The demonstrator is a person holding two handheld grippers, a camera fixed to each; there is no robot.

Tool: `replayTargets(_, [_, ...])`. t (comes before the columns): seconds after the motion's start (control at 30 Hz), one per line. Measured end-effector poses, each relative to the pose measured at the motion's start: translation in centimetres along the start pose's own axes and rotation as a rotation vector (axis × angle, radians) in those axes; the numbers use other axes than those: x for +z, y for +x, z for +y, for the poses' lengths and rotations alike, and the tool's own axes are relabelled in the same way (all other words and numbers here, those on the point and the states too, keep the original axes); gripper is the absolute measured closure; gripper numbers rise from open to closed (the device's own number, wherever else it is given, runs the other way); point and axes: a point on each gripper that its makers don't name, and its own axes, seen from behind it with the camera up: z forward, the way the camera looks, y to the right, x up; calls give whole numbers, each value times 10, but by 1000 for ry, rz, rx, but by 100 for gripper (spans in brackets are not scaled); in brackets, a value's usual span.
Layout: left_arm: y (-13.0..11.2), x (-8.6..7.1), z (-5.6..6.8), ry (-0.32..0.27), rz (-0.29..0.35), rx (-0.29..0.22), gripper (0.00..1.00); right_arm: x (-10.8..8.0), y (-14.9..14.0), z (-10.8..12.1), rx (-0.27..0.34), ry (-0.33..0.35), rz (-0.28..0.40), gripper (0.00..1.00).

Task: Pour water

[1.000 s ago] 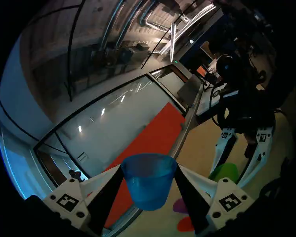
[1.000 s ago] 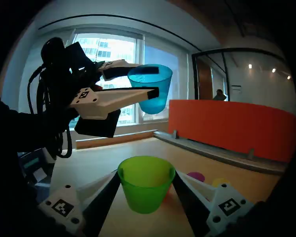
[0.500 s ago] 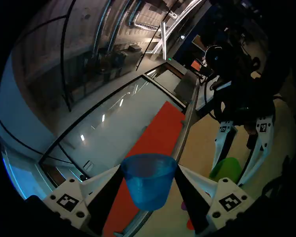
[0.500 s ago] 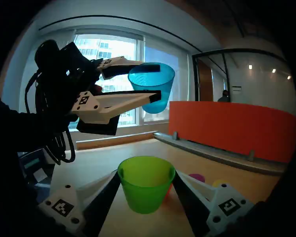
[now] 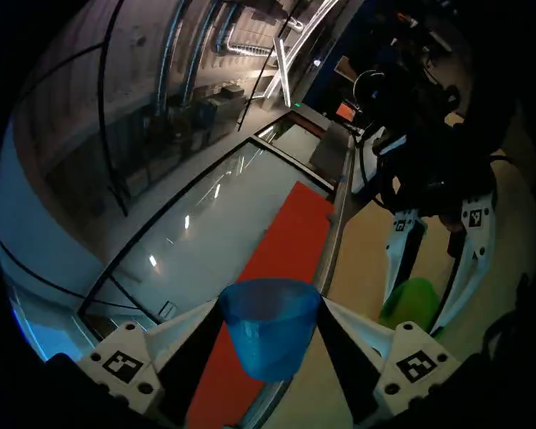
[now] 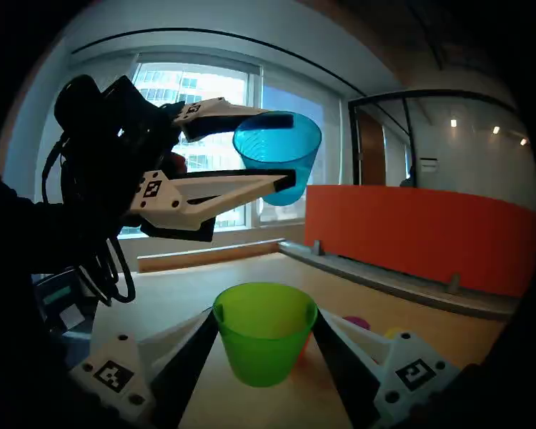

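Your left claw point(image 6: 283, 149) is pinching the blue cup point(image 6: 276, 154). One finger presses on each side of the cup, just under its rim. In the right gripper view, you hold this cup high in the air, in front of the bright window point(image 6: 196, 93). It leans a little, with its open top tipped your way. Your hand point(image 6: 107, 168) on that claw looks dark, and black cables hang down beside it.

Your right claw point(image 6: 265, 318) is pinching the green cup point(image 6: 264, 347). A finger pushes on each side of it. This cup stands straight, with its mouth facing up. It is low, just over the pale wooden counter point(image 6: 196, 293). I cannot tell if its bottom touches the counter.

The blue cup is higher than the green cup and well apart from it. It sits a bit farther back, close to being over it. I cannot tell if there is water in either cup.

A small purple disc point(image 6: 354, 322) and a small yellow disc point(image 6: 393, 332) lie on the counter, just past the green cup. A long orange panel point(image 6: 425, 229) stands along the far edge of the counter.
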Motion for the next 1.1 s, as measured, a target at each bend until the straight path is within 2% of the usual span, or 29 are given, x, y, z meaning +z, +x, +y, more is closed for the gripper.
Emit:
replayTargets(0.57, [10, 3, 1, 3, 14, 89, 13, 1, 3, 1, -2, 0, 5, 8])
replayTargets(1.1, [13, 2, 5, 7, 21, 150, 13, 0, 2, 2, -10, -1, 3, 8])
